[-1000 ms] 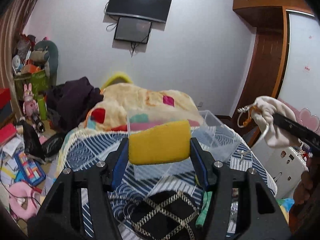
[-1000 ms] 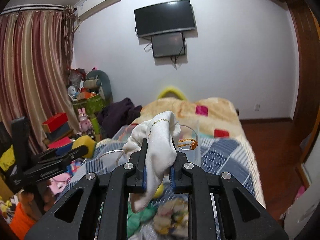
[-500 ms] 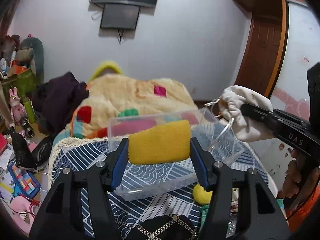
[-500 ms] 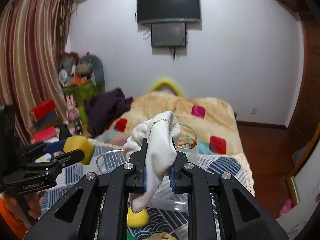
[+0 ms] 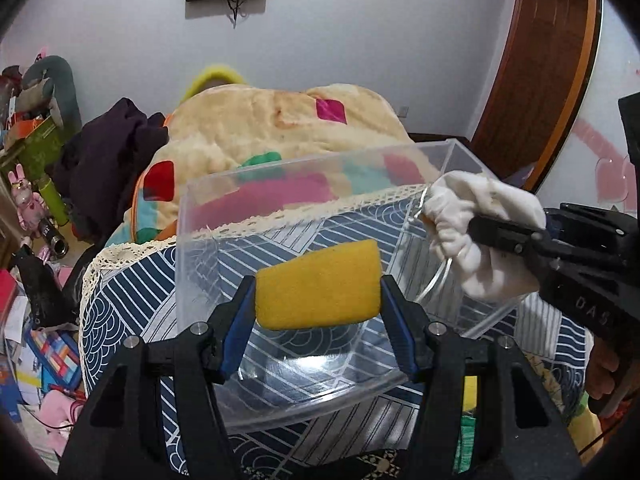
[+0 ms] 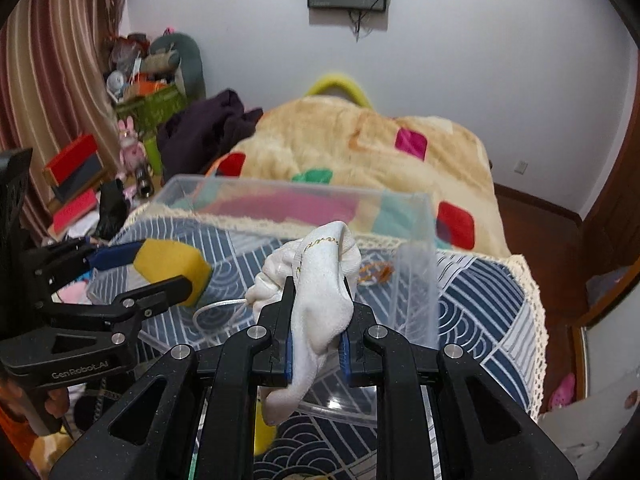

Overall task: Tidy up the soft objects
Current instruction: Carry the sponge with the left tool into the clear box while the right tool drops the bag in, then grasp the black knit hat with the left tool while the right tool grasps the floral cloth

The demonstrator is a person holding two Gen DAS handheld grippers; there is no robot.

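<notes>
I read "GenRobot.AI" on my left gripper, "DAS" on my right gripper. Left jaws clamp yellow sponge, long axis crosswise; right jaws pinch white pouch, hanging lengthwise, over clear bin.

Yellow sponge, white sock, clear bin, navy-and-white wave-patterned bedcover, cream blanket with coloured squares.

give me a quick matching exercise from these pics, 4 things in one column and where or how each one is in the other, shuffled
Things:
1. yellow sponge
2. white sock
3. clear plastic bin
4. dark purple clothing

States:
A. lies heaped beside the cream blanket
B. pinched in the right gripper
C. sits open on the blue patterned cover
D. clamped in the left gripper

Pairs: 1-D, 2-B, 3-C, 4-A
</notes>
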